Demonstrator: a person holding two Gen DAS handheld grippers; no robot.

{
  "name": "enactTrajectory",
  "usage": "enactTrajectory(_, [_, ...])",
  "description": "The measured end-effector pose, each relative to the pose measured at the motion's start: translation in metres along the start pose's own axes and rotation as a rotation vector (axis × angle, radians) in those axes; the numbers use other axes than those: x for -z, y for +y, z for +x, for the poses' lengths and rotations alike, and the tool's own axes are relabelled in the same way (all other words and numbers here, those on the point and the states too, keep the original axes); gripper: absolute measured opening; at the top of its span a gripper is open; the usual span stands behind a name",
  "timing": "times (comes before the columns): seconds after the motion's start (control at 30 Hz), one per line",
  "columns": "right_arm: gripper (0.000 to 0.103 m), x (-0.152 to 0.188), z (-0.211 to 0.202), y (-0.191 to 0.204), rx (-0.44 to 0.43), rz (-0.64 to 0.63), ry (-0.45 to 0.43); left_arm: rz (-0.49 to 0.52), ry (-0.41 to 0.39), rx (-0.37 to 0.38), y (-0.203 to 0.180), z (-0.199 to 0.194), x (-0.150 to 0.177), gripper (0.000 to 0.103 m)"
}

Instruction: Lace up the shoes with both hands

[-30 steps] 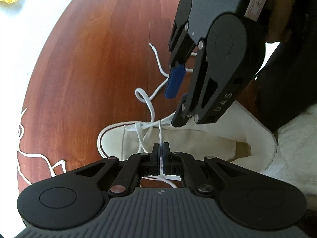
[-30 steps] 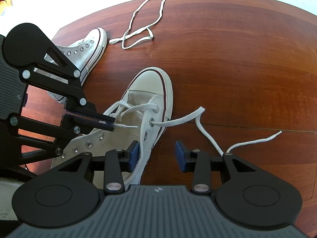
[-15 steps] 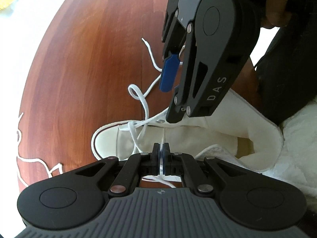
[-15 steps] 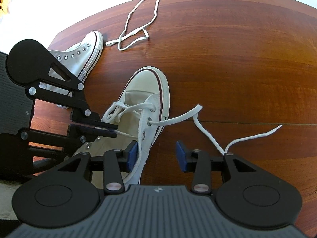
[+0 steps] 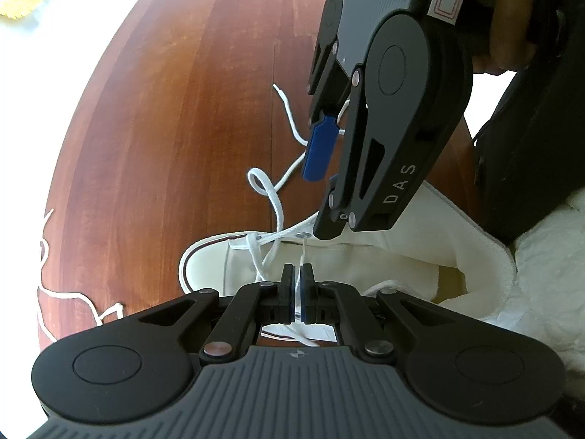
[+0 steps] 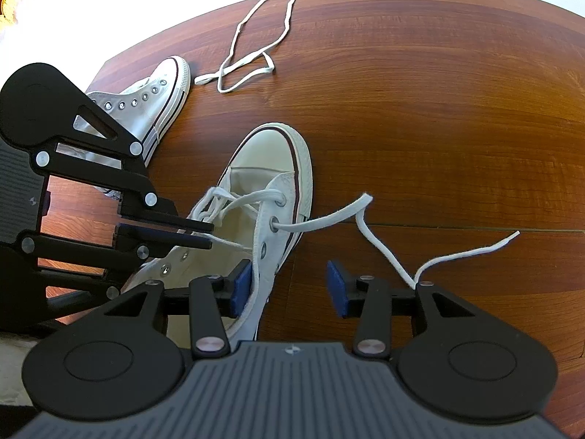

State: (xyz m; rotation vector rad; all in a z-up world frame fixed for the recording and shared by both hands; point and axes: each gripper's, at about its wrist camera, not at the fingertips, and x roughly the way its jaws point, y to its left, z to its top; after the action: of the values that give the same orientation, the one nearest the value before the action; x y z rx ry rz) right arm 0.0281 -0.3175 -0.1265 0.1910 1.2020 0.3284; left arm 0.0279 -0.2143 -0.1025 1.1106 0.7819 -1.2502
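Wooden table bare beyond shoe; spare lace near far edge

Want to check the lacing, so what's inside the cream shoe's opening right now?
Inside the cream shoe, only the pale tongue and crossed lace show. The toe interior is hidden, and the left claw covers part of the opening.

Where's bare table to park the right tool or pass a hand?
Free: the broad wood right of the cream shoe, past its trailing lace end, and the strip between that toe and the loose spare lace. Crowded: the left side, where the left tool pinches the lace over the eyelets beside the second sneaker.
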Motion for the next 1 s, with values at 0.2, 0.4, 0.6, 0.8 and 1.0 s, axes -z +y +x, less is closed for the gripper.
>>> enactTrajectory(0.2, [0.045, 0.000, 0.000, -0.001, 0.002, -0.002, 0.000, -0.009, -0.011, -0.006, 0.000, 0.000, 0.000, 0.002])
enactTrajectory(0.4, [0.045, 0.000, 0.000, -0.001, 0.004, -0.005, 0.000, -0.027, -0.006, 0.000, 0.002, -0.002, 0.003, 0.003])
enactTrajectory(0.6, [0.046, -0.001, 0.000, 0.000, 0.006, -0.008, 0.002, -0.022, 0.028, 0.018, 0.002, 0.009, 0.004, 0.006])
enactTrajectory(0.8, [0.046, 0.000, 0.000, 0.001, 0.007, -0.012, 0.002, 0.010, 0.034, 0.048, 0.007, 0.015, -0.003, 0.021])
enactTrajectory(1.0, [0.047, 0.000, 0.000, 0.003, 0.009, -0.012, 0.002, 0.061, 0.062, 0.084, 0.012, 0.025, -0.008, 0.025])
